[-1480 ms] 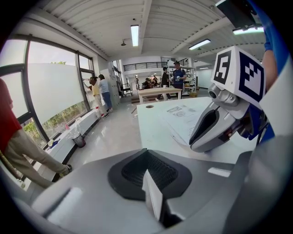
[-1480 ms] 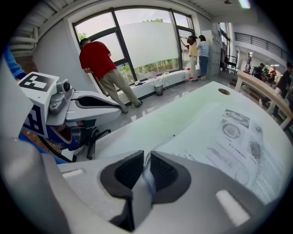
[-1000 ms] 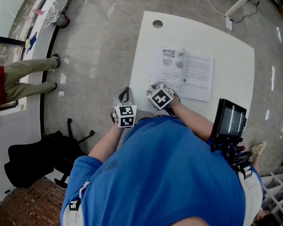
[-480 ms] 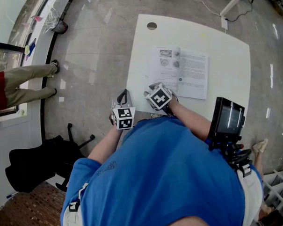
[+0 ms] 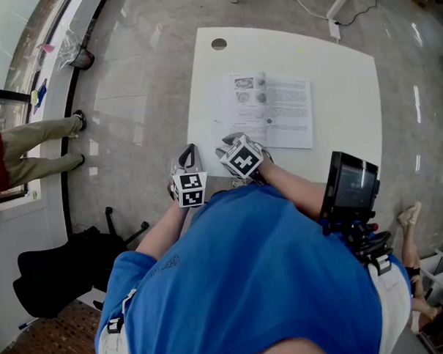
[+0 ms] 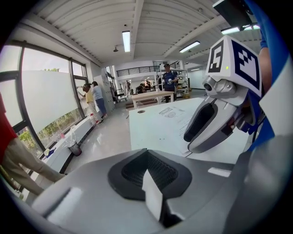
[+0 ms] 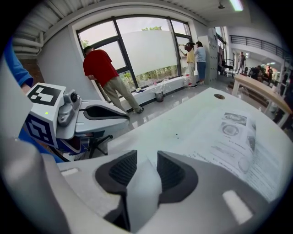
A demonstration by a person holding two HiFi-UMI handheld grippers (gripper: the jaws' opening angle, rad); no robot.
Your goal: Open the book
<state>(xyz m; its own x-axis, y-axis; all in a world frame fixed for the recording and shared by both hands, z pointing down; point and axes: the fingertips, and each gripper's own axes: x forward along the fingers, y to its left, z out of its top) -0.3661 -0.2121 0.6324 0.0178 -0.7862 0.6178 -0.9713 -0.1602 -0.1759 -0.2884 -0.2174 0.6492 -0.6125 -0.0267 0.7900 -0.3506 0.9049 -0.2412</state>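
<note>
Two tools sit low in the head view, held by a person in a blue shirt who looks down on a white table (image 5: 342, 79). The book (image 5: 268, 110) lies open and flat near the middle of the table, both pages facing up, with pictures on its left page and lines of print on its right.

The right tool (image 5: 233, 144) hangs just beside the book's near left corner. Its jaws have spread wider than they were a second ago and now stand fully apart, with nothing between them. Its own view shows only bare table under the pads, with the open pages off to the right.

The left tool (image 5: 188, 158) is farther from the book on the same near side, out by the table's edge. Its jaws are pressed together and hold nothing.

The book has kept the same flat, open pose over the last second. It shifts in the picture only because the head camera has swung.

With the pages already spread and the right tool released and clear of the paper, the opening looks finished. What remains is probably only drawing both tools back from the book.
</note>
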